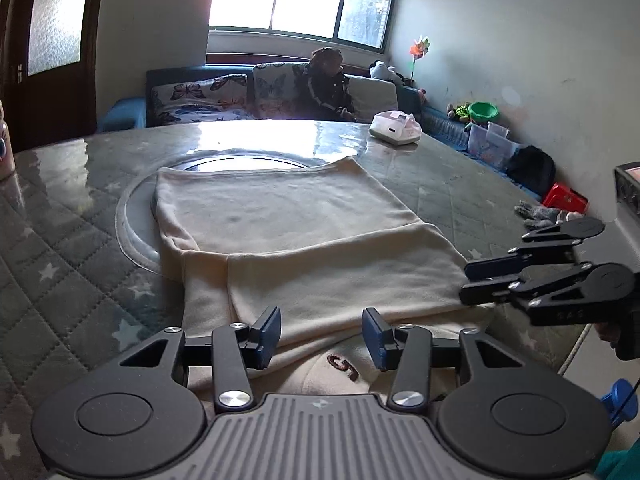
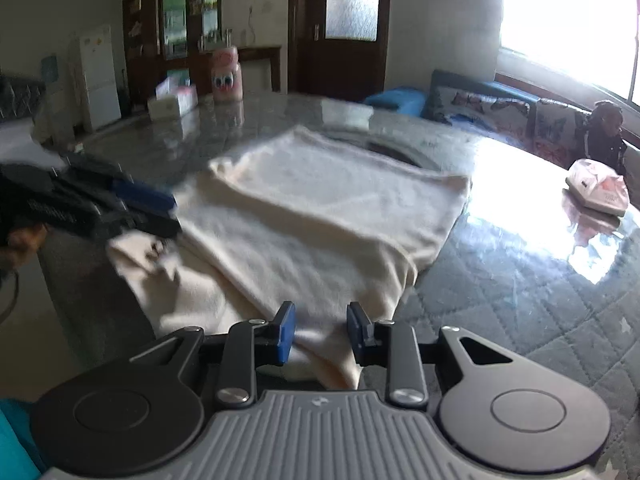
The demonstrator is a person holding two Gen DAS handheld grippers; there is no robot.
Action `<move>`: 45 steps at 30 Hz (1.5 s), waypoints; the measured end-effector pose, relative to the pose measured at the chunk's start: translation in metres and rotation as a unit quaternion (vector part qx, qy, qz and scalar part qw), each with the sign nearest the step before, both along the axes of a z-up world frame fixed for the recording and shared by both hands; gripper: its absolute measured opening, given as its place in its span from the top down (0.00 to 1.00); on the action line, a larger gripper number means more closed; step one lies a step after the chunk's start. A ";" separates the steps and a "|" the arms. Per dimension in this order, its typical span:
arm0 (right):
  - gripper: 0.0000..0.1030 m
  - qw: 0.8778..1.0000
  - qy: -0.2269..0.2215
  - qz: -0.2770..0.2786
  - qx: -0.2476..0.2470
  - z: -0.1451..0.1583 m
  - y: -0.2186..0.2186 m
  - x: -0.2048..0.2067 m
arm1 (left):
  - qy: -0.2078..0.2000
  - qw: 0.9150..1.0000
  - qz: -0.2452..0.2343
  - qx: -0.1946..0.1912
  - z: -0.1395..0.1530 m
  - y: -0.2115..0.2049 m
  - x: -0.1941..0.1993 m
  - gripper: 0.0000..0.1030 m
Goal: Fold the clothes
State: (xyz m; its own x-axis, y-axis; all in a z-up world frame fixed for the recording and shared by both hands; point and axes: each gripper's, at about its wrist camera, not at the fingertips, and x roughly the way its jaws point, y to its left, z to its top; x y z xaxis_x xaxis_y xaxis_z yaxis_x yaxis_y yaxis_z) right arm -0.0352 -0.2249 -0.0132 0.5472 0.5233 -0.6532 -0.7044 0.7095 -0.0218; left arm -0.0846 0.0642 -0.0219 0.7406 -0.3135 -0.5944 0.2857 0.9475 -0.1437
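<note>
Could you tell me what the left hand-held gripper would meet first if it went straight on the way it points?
Most likely the cream garment lying just ahead of the left hand-held gripper, though depth is unclear.

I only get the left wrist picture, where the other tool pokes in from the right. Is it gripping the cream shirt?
Observer: Its own camera shows the right tool with jaws apart. The near edge of the shirt lies between them and does not look pinched.
Operator: Something pink is cut off at my left edge. What is it?
Observer: A pink bottle with cartoon eyes, standing upright on the table.
Operator: Anything near it?
Observer: A white box, standing a little apart from it on the same table.
</note>
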 end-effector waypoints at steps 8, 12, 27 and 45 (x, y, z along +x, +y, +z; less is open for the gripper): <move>0.63 1.000 -0.024 0.014 -0.009 0.013 -0.004 -0.010 | 0.025 0.999 -0.008 0.021 0.007 -0.007 -0.031 0.53; 0.56 0.998 -0.036 0.038 -0.029 0.018 -0.006 -0.021 | 0.062 0.998 0.020 0.004 0.004 -0.003 -0.036 0.52; 0.48 0.986 -0.067 0.135 -0.078 0.011 0.006 -0.050 | 0.129 0.989 0.033 -0.067 -0.003 -0.005 -0.025 0.64; 0.57 0.974 -0.111 0.185 -0.069 -0.005 0.047 -0.044 | 0.072 0.991 0.004 -0.111 0.027 0.015 0.018 0.96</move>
